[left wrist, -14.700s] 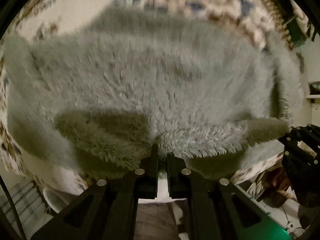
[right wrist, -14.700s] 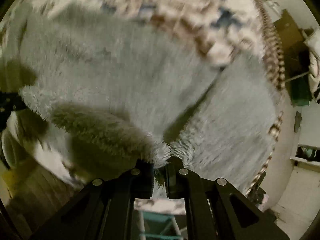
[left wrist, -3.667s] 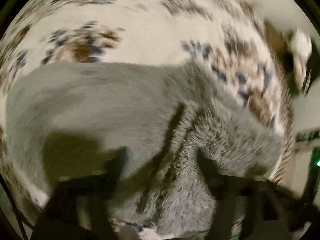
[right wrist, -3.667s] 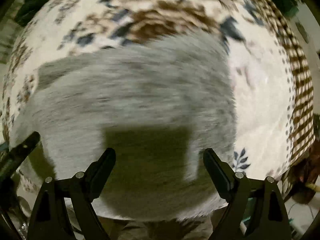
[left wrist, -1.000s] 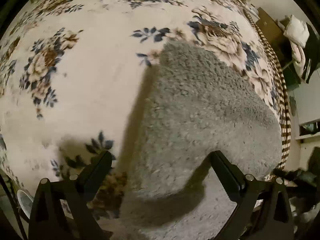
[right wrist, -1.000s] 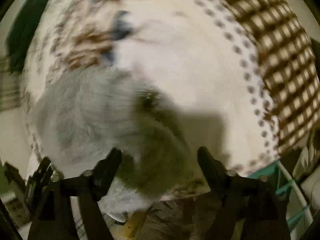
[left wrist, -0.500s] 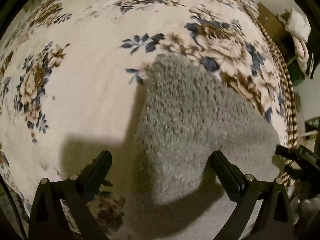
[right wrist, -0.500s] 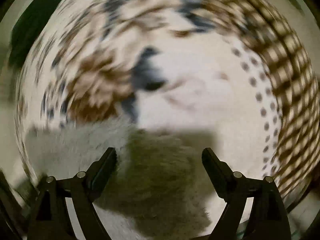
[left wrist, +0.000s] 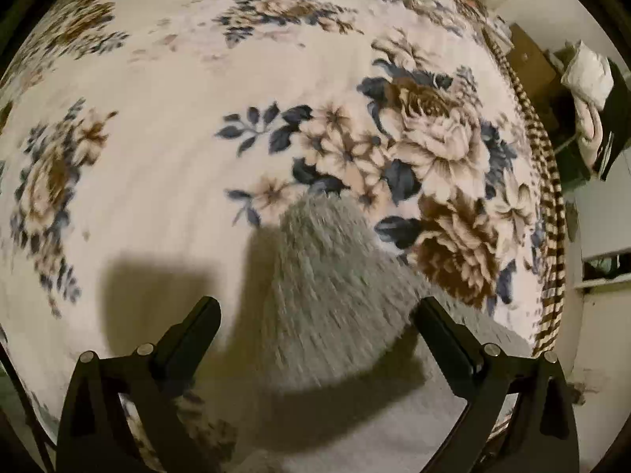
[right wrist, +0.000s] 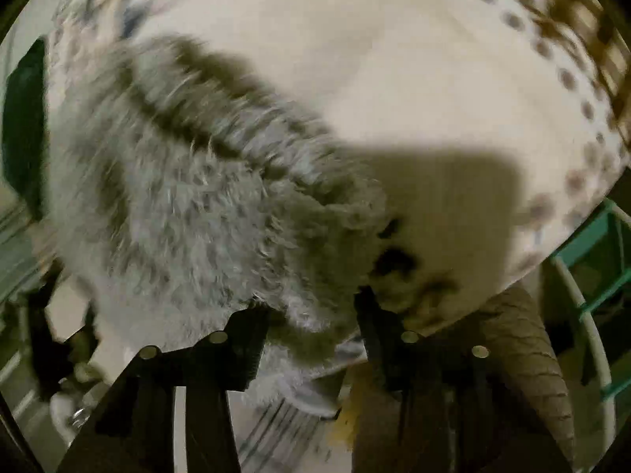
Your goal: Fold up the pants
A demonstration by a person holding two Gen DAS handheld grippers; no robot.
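Two grippers are over the floral blanket [left wrist: 157, 181]. My left gripper [left wrist: 315, 331] hangs released above the grey pants [left wrist: 327, 295], which have slid nearer. My right gripper [right wrist: 311, 335], wide a second ago, is closing around their fluffy corner at the blanket's edge; the next fold begins, I think.

A bedroom in a home.

You are working over a bed spread with a plush cream blanket [left wrist: 165, 181] printed with brown and blue flowers and edged in a brown check border [left wrist: 550, 213]. Past the bed's far corner you can see a brown cabinet [left wrist: 532, 59] against a pale wall and a heap of pale bedding or clothes [left wrist: 587, 79] piled on furniture. White shelving [left wrist: 603, 272] stands at the right. From your right side, a teal frame [right wrist: 591, 244] shows just off the bed's edge. The light is dim and warm, like a room lamp.
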